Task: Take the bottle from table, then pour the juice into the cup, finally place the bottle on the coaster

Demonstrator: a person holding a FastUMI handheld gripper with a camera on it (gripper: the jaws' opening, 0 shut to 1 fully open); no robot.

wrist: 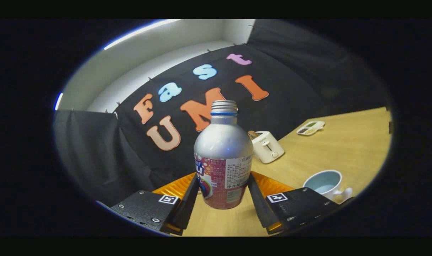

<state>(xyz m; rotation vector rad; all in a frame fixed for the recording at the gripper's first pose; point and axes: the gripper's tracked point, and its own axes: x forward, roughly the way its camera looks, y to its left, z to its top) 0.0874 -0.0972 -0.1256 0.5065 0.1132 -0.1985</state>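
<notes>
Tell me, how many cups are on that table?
1. The light blue cup sits on the wooden table, off to the side of the gripper, whose fingers clamp the bottle. Another could hide behind the bottle or the gripper body.

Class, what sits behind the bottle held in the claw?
Behind the bottle, gripped in the claw, an orange coaster's edges and a toaster show; the coaster's middle is covered.

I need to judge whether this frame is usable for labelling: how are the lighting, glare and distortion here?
Gripper view: even light, sharp enough; soft glare on the bottle shoulder; fisheye bends the table edge and tilts the scene; the cup and toaster stay readable; the small tray beyond is too small for detail. The claw fingers press both sides of the bottle.
</notes>
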